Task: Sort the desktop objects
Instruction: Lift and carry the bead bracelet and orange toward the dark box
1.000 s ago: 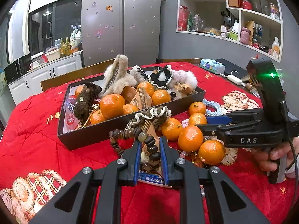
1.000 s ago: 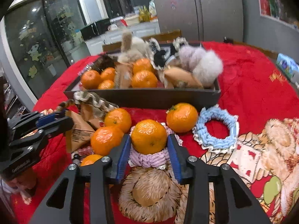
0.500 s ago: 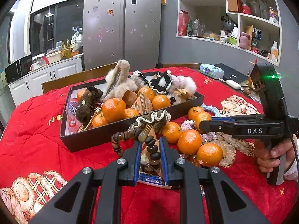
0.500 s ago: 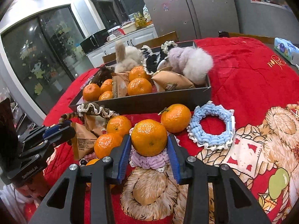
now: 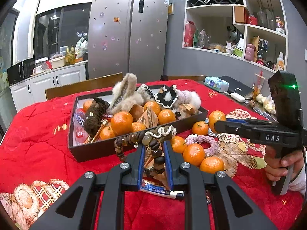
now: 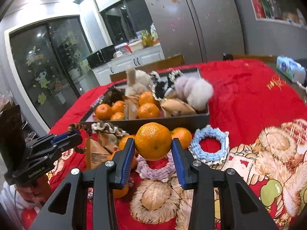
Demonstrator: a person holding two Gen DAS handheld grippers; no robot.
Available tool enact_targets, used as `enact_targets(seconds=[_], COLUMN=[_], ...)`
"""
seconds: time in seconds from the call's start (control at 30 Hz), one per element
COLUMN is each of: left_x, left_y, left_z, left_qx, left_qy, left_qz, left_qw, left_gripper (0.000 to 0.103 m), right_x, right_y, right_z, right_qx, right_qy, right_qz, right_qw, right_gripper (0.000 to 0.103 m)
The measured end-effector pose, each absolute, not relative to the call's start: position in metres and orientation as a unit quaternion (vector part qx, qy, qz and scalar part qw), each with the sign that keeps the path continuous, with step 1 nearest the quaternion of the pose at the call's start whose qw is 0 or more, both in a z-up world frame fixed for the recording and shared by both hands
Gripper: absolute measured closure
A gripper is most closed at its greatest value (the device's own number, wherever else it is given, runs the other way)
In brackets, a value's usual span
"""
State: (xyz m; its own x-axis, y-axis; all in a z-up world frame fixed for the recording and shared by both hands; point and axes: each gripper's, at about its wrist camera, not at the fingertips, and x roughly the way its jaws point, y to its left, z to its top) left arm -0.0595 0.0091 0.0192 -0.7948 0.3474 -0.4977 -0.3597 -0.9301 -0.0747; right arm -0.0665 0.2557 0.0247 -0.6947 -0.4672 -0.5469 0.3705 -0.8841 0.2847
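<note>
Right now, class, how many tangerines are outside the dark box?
5 tangerines: one clamped in the right gripper; one on the cloth by the box wall; three beside the purple crochet ring. More may be hidden behind the clutter.

Orange mandarin [image 6: 153, 140] held aloft, bead bracelet [image 5: 153, 149] clamped, dangling

Warm indoor light falls from overhead, bright on the red tablecloth [image 5: 38, 145] and strong enough to oversaturate it. Ceiling lamps show as small reflected spots in the dark glass doors [image 6: 48, 67], and the steel fridge [image 5: 128, 34] carries a soft sheen. Both fisheye views bend straight lines hard at the rim and fall to black in the corners. The right wrist view is softer, the fluffy pompom [image 6: 199, 94] smeared.
</note>
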Motion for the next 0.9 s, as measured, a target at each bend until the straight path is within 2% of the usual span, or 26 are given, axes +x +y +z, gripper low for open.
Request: enact_targets(seconds=[0.43, 0.9], left_x=[-0.052, -0.063], left_y=[0.013, 0.002], left_z=[0.034, 0.062], left_qx=[-0.247, -0.237], left_qy=[0.027, 0.007], left_qz=[0.951, 0.955], left_qw=[0.185, 0.177], left_gripper=[0.083, 0.083], right_x=[-0.058, -0.07], right_y=[0.242, 0.219], right_z=[0.031, 0.044], right_qx=[0.302, 0.313], right_qy=[-0.041, -0.023], right_qz=[-0.922, -0.917], right_qw=[0.238, 0.245], right_gripper=[0.066, 0.066])
